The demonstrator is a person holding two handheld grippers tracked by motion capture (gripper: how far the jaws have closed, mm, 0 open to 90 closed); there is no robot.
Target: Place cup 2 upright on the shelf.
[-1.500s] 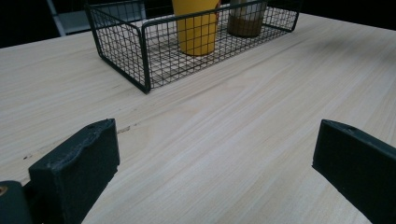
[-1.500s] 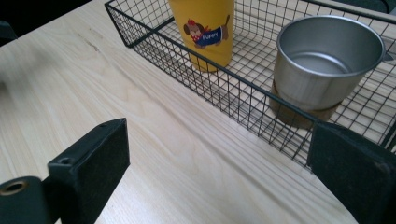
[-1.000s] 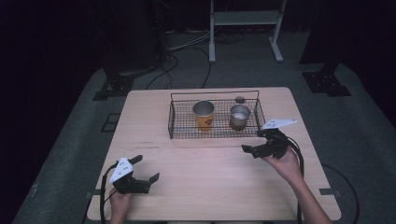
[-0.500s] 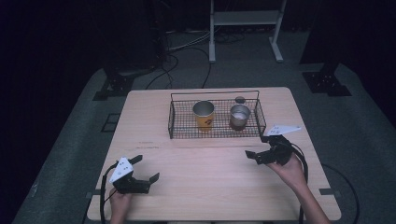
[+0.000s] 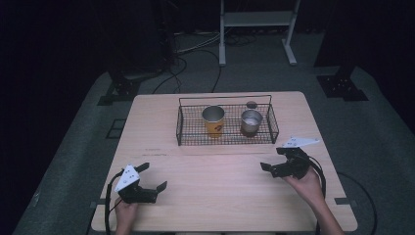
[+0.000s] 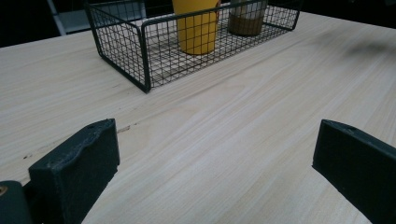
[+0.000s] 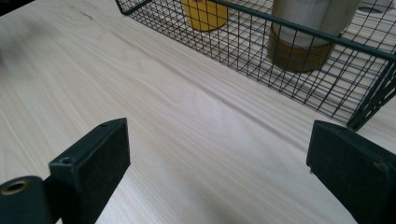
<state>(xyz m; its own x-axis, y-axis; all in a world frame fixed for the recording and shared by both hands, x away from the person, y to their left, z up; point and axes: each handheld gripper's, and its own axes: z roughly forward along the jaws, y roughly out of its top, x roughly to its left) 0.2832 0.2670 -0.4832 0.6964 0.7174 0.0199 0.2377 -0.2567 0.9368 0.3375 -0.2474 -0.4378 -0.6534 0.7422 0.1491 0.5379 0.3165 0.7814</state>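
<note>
While both grippers, left [image 5: 149, 180] and right [image 5: 272, 159], sat jaws apart and empty, yellow paper cup [image 5: 214, 121] and silver metal cup [image 5: 251, 122] stood upright inside black wire basket [image 5: 182, 134] at 12 o'clock, likely parked there.

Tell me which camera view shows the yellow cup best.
The high view: the yellow cup shows whole, open mouth up, standing in the wire basket left of the metal cup. The left gripper view shows its side through the mesh, top cropped. The right gripper view catches just its base.

Metal stand [image 5: 257, 19] on floor beyond table [image 5: 220, 196] — cables [image 5: 195, 49] trailing beside it.
</note>
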